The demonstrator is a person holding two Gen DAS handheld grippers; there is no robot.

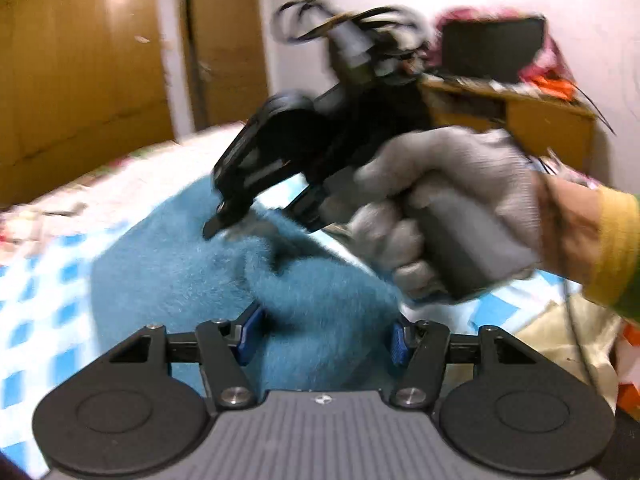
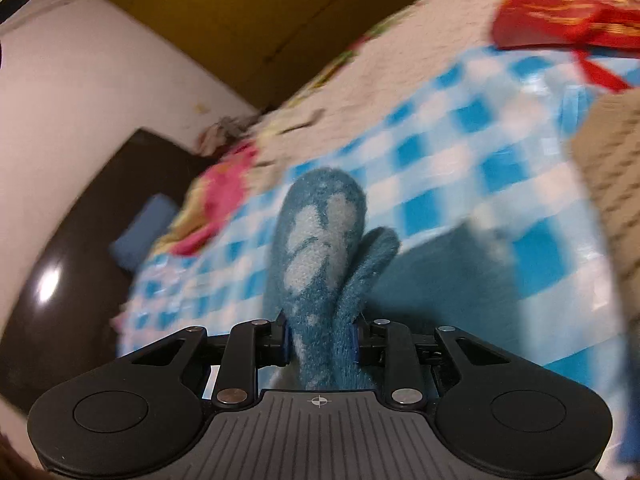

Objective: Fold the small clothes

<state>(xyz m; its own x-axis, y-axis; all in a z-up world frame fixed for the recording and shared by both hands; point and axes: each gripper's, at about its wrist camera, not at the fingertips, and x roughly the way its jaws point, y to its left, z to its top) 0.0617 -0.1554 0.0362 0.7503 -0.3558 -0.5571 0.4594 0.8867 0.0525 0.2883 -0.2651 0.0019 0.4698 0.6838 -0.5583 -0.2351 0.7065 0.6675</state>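
Teal fleece garment spread over blue-and-white checked cloth, filling the centre of the left wrist view. Left gripper low in that frame, blue pads set apart on either side of a raised fold of the fleece; whether squeezing it or only flanking it, cannot tell. Right gripper blurred in the middle of the same frame, tips down at the fleece's upper edge, held by a grey-gloved hand entering from the right, yellow cuff at the wrist.

Right wrist view: right gripper at lower centre, fingers pinching a narrow teal piece patterned with pale patches, a thumb-like lobe sticking out on its right. More teal fabric lying just right of it on the checked cloth. Red patterned fabric in the upper right corner, knitted beige cloth at the right edge, pink-flowered bedding at mid left.

Wooden wardrobe doors in the upper left of the left wrist view, wooden desk at upper right. Both frames smeared with motion blur.
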